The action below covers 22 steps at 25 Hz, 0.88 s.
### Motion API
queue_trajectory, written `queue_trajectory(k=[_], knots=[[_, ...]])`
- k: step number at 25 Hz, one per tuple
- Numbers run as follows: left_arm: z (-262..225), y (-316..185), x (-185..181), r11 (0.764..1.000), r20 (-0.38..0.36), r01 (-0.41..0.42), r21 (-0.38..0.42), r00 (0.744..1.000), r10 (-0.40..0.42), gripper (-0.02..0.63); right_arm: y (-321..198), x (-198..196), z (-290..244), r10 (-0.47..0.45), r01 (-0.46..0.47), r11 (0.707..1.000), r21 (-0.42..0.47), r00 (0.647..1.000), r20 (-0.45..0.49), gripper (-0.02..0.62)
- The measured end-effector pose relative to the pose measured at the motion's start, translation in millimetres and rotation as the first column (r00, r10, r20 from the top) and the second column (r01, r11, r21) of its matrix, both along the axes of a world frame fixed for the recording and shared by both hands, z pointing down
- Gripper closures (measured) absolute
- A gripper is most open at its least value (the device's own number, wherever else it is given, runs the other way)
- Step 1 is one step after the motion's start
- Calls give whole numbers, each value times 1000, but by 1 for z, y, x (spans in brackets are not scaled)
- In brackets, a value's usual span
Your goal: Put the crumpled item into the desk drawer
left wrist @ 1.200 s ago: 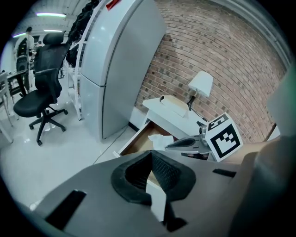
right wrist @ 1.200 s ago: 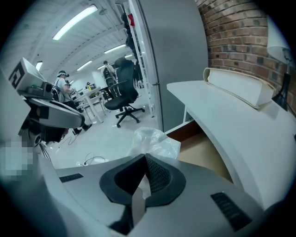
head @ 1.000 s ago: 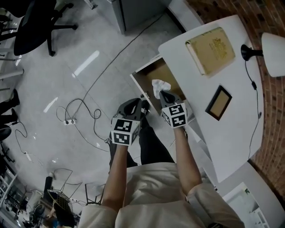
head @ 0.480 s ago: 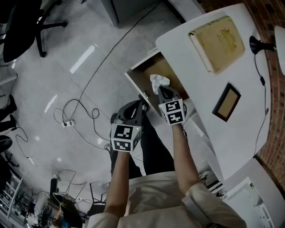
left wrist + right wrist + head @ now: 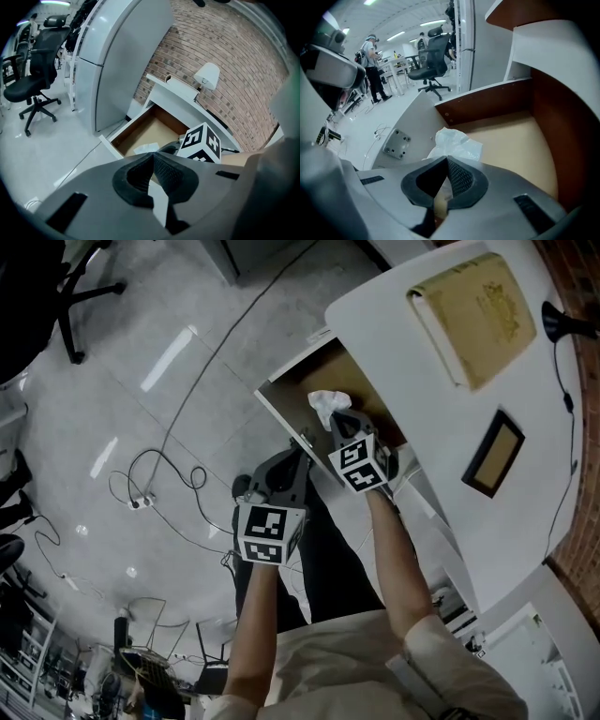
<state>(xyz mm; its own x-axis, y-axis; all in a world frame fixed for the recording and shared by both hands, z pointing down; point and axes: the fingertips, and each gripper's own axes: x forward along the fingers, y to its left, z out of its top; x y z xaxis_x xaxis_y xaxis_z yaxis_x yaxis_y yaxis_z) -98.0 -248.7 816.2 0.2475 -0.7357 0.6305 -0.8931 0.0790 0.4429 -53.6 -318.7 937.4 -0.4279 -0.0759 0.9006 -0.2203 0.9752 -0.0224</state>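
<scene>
So the right hand-held gripper [image 5: 446, 161] is clamped on a white crumpled wad [image 5: 457, 143], and that wad sits just over the open drawer [image 5: 281, 416], close to the inside of its front panel. I can't tell if it touches the tan bottom. The wad's long axis runs pretty much in line with the jaws: one end is pinched between them, and the loose, puffy end pokes out ahead, pointing into the drawer. From the head view it points up and to the left, away from the person.

The left hand-held gripper [image 5: 152, 158] has its jaws pressed together with nothing in them. It hangs above the floor [image 5: 141, 427], just beside the drawer's front corner.

Up on the white surface [image 5: 403, 343] there's a yellowish book [image 5: 473, 315] and a small dark frame [image 5: 495, 454], well apart from each other. The book cover has some print, but it's too faint to read.
</scene>
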Motion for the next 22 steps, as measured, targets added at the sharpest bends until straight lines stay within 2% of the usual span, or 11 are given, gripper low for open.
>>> queue_trajectory(k=[4,9,11,13,22], knots=[[9,-4,2,1000,12,-13,-1,1000,13,591,-5,2,10,-88,90,995,34,995,-49,569],[14,-4,-6,1000,29,-1,-19,1000,2,591,-3,2,22,-144,147,989,30,986,-82,568],[15,-4,-8,1000,32,12,-22,999,-11,591,-4,4,24,-144,147,989,31,985,-97,562],[16,-4,-10,999,32,26,-24,999,-26,591,-5,4,24,-131,134,990,31,987,-96,525],[23,-4,3,999,32,2,-32,999,-1,591,-4,13,6,-49,50,998,35,998,-51,526]])
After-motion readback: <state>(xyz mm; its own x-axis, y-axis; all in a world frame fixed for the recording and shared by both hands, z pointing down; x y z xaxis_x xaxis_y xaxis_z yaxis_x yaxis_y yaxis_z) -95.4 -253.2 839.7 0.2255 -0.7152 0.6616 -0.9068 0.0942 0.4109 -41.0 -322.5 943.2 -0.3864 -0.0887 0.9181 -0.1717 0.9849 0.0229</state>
